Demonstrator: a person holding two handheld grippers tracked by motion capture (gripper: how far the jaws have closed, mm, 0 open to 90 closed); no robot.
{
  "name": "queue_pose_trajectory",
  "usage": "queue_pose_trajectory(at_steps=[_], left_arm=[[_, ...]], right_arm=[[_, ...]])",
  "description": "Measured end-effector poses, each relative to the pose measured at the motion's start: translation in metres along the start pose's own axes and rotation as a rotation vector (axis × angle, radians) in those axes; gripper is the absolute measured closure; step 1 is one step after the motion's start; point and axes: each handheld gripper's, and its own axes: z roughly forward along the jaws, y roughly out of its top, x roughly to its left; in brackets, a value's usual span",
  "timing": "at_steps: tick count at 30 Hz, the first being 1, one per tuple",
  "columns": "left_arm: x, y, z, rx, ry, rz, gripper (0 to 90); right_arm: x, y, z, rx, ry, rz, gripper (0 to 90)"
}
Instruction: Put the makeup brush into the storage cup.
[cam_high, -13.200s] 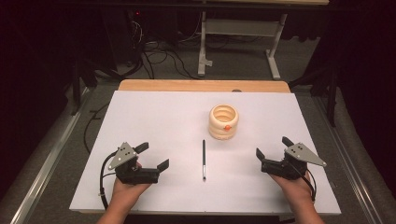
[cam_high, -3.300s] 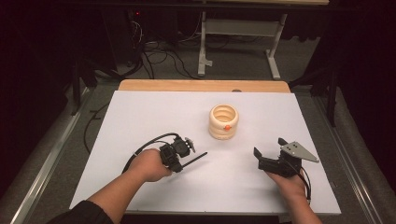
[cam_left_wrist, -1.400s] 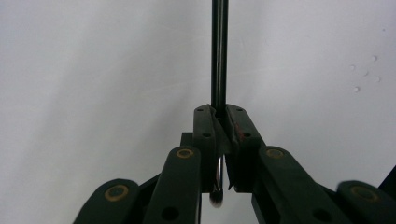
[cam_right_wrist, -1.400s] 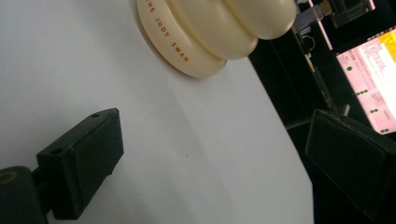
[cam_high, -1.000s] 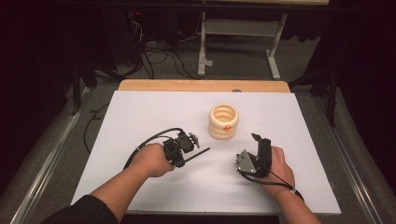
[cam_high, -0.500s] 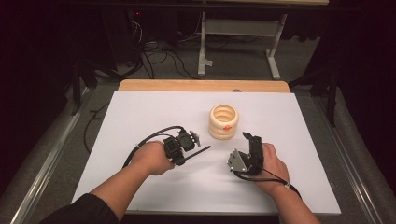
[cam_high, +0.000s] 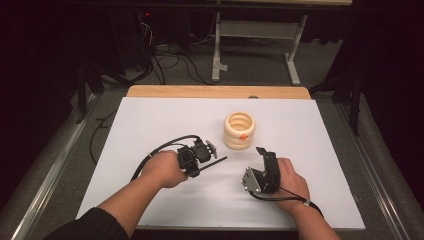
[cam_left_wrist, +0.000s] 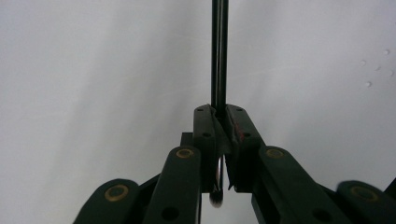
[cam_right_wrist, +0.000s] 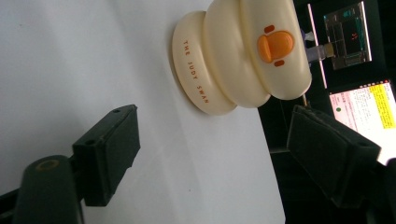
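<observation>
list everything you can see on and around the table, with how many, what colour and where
pen: one, black, clamped in the left gripper, tip towards the holder
holder: one, cream, ringed, orange mark, standing right of centre on the sheet
sheet: one, white, covering the table
board: one, wooden, along the far edge
cables: several, black, on the floor beyond
left gripper: one, black, shut on the pen
right gripper: one, black, jaws just been closing, nothing between them, aimed at the holder
</observation>
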Motion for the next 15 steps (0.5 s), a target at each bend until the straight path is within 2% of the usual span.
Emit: queue_pose_trajectory(at_steps=[3, 6, 11, 13, 14, 15], left_arm=[[-0.0018, 0.0015, -0.0008, 0.001, -0.005, 0.024, 83.8], [-0.0026, 0.0034, -0.0003, -0.002, -0.007, 0.024, 83.8], [-0.0044, 0.0074, 0.0022, 0.006, -0.012, 0.038, 83.9], [-0.0061, 0.0089, 0.0028, 0.002, -0.017, 0.041, 83.9], [-0.0067, 0.0097, 0.0034, 0.001, -0.019, 0.044, 83.9], [-0.0072, 0.0103, 0.0036, 0.005, -0.019, 0.044, 83.9]], right_arm=[[0.0031, 0.0022, -0.0012, 0.010, 0.019, -0.017, 28.0], [0.0058, 0.0040, -0.0017, -0.003, 0.043, -0.049, 34.5], [0.0058, 0.0069, -0.0056, -0.008, 0.018, -0.063, 43.9], [0.0080, 0.0083, -0.0071, 0.001, 0.030, -0.040, 47.1], [0.0075, 0.0082, -0.0061, -0.009, 0.031, -0.071, 47.7], [0.0083, 0.0085, -0.0058, -0.013, 0.032, -0.082, 48.4]])
